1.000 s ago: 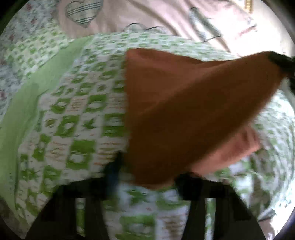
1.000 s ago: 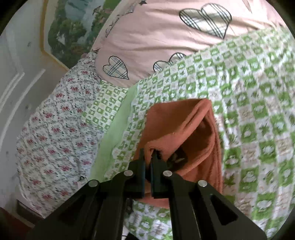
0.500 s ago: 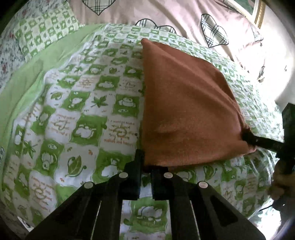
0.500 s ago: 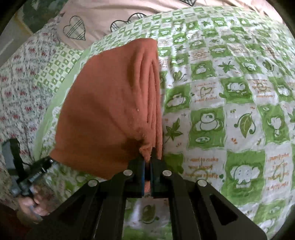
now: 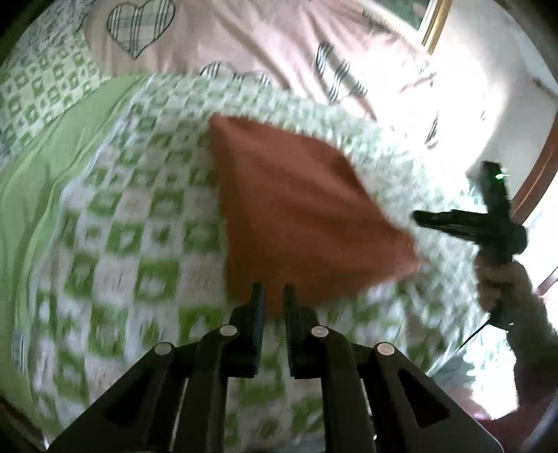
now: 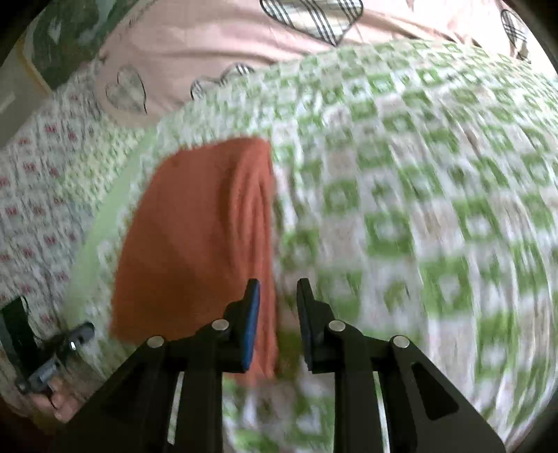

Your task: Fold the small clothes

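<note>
— What is the room like from where you sit?

— I see a bed with a green and white checked cover (image 5: 146, 216) — a pink pillow with hearts (image 5: 223, 38) lies behind it.

— And the walls?

— A white wall (image 5: 488, 104), very bright, with a gold picture frame (image 5: 434, 26). A flowered sheet (image 6: 38, 195) is on one side.

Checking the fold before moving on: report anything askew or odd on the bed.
Nothing stands out. The folded orange cloth lies flat on the green checked quilt, edges roughly aligned. Motion blur hides fine detail.
</note>
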A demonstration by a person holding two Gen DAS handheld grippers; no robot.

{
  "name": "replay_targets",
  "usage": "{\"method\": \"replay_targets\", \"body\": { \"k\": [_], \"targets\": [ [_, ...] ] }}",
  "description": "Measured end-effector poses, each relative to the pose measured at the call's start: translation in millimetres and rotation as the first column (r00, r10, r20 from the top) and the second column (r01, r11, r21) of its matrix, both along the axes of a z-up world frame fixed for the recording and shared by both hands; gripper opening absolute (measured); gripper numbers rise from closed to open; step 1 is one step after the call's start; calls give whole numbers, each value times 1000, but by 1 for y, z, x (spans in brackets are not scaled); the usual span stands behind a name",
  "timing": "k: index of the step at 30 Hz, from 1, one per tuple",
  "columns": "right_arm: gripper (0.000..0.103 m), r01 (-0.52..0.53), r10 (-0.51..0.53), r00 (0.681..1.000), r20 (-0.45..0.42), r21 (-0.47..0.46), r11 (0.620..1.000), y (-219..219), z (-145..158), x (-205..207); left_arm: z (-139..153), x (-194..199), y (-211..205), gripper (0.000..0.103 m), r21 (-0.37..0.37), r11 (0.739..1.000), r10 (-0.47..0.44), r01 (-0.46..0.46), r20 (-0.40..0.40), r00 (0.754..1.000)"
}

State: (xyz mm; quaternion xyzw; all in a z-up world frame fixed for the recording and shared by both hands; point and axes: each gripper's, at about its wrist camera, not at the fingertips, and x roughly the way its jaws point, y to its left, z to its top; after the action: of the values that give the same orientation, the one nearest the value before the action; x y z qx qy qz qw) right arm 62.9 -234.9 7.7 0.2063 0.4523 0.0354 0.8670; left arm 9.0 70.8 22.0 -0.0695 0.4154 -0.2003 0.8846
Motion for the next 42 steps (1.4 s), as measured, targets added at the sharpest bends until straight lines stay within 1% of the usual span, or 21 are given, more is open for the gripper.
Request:
{"method": "replay_targets", "body": {
  "k": [2, 5, 8, 9, 10, 13, 14, 16, 18, 19, 20, 21, 23, 25, 28, 31, 33, 34, 35, 37, 42],
  "targets": [
    [45, -20, 20, 1000, 14, 28, 999, 4, 2, 30, 3, 21, -5, 11, -40, 999, -8, 9, 5, 1000],
    [46, -47, 46, 999, 16, 76, 996, 10, -5, 77, -1, 45, -15, 13, -67, 997, -29, 29, 0, 1000],
    [45, -57, 57, 998, -10, 72, 996, 14, -22, 118, -11, 57, -21, 14, -67, 996, -55, 54, -22, 998],
    [39, -60, 63, 998, -26, 78, 995, 14, -28, 126, -17, 59, -23, 15, -79, 994, -74, 70, -42, 996],
    [12, -63, 67, 997, -42, 86, 994, 13, -35, 134, -23, 61, -24, 15, -82, 993, -89, 84, -60, 994],
    [11, -60, 60, 998, 10, 66, 996, 7, -27, 142, -42, 63, -35, 15, 1, 991, -134, 135, -116, 984],
    [11, -60, 60, 998, 13, 44, 997, 8, -28, 144, -50, 63, -40, 11, 47, 988, -137, 144, -137, 981],
    [10, -65, 65, 998, -16, 11, 998, 10, -40, 149, -57, 61, -41, 11, 49, 988, -139, 147, -137, 981],
    [12, -64, 64, 998, -18, 8, 998, 11, -53, 147, -58, 61, -39, 11, 38, 989, -135, 142, -141, 981],
    [16, -55, 55, 998, -6, 12, 998, 8, -54, 145, -58, 61, -38, 11, 30, 990, -132, 138, -143, 981],
    [26, -38, 39, 999, -8, 14, 999, 6, -53, 142, -59, 61, -36, 11, 19, 991, -128, 132, -145, 981],
    [29, -24, 24, 1000, -12, 12, 1000, 3, -49, 140, -59, 61, -35, 10, 14, 991, -127, 130, -145, 981],
    [31, 8, -8, 1000, -5, -20, 1000, 1, -34, 127, -59, 57, -33, 10, 7, 992, -126, 129, -141, 982],
    [31, 8, -6, 999, 42, -62, 998, 9, -10, 106, -58, 56, -31, 11, 2, 992, -125, 126, -141, 982],
    [31, -100, 102, 990, 99, -27, 995, 35, 11, 75, -58, 53, -31, 11, -12, 994, -113, 112, -141, 984],
    [31, -176, 178, 983, 47, -37, 984, 57, 1, 48, -57, 51, -31, 11, -13, 994, -107, 107, -142, 984],
    [27, -169, 167, 986, -26, -82, 982, 57, -22, 34, -56, 49, -30, 11, -10, 994, -110, 110, -139, 984],
    [17, -161, 156, 986, -50, -96, 982, 53, -34, 30, -56, 49, -31, 11, -10, 993, -114, 114, -139, 984],
    [7, -139, 135, 990, -46, -90, 986, 46, -43, 28, -57, 45, -30, 11, -11, 993, -115, 115, -140, 983],
    [1, -104, 102, 994, -35, -51, 993, 35, -46, 29, -58, 40, -30, 11, -6, 994, -111, 111, -137, 984],
    [5, -110, 110, 994, -4, -62, 992, 46, -23, 13, -55, 31, -27, 12, 0, 996, -91, 92, -136, 986]
  ]
}}
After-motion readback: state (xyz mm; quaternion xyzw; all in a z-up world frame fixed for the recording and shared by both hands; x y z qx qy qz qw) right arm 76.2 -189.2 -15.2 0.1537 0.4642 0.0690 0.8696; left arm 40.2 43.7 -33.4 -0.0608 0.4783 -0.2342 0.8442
